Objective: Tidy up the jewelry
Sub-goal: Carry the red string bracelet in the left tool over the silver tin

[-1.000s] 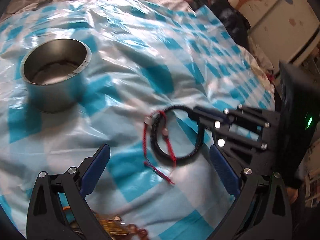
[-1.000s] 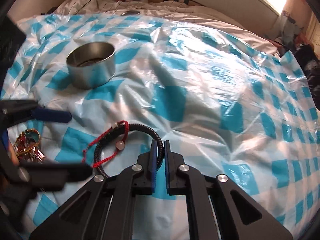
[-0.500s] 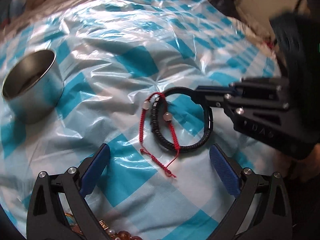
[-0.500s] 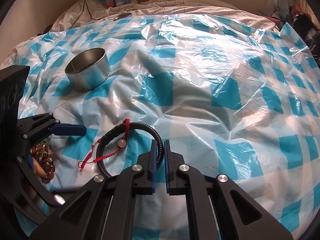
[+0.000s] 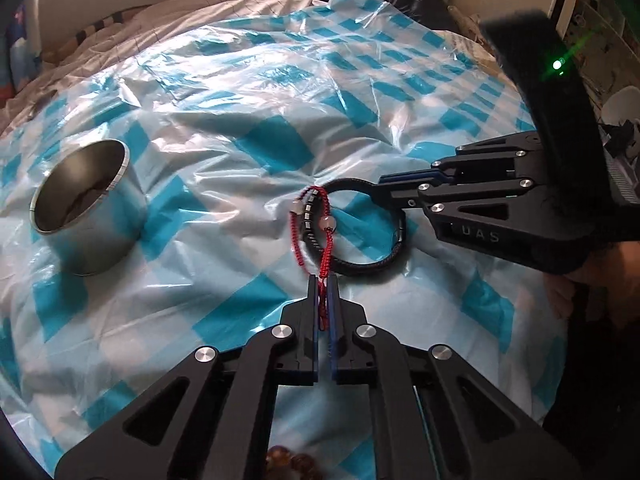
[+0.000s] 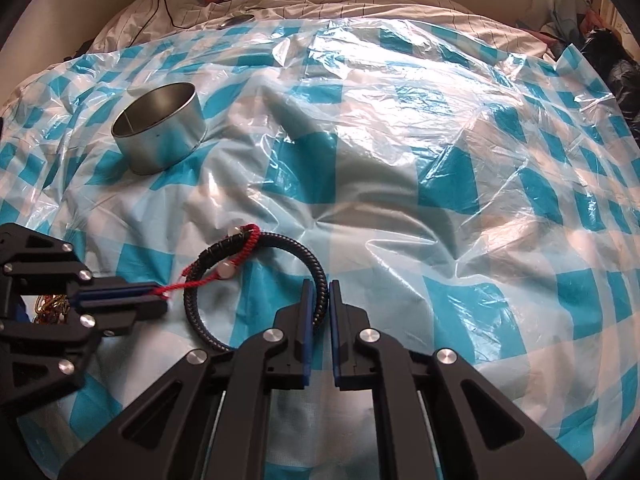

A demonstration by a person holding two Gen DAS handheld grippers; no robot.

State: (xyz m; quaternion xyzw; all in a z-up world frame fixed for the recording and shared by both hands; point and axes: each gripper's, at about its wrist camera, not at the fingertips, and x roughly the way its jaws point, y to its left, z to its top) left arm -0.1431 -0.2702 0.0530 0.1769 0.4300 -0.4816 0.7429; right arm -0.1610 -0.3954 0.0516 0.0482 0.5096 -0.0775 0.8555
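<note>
The metal tin [image 6: 160, 132] stands well apart from the black bracelet [image 6: 256, 280], bare plastic sheet [image 6: 400, 160] between them. Right of the tin, the sheet lies open; both grippers crowd the bracelet.

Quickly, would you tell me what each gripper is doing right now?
Left gripper: closed on the red cord bracelet.
Right gripper: closed on the black bracelet.

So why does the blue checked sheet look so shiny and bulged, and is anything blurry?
Left wrist view: window light glares white off the crinkled plastic sheet; the fisheye lens bows it, and the right gripper body is smeared at top right. Right wrist view: glare is strongest on the right; the metal tin and black bracelet stay sharp, with dark lens corners.
</note>
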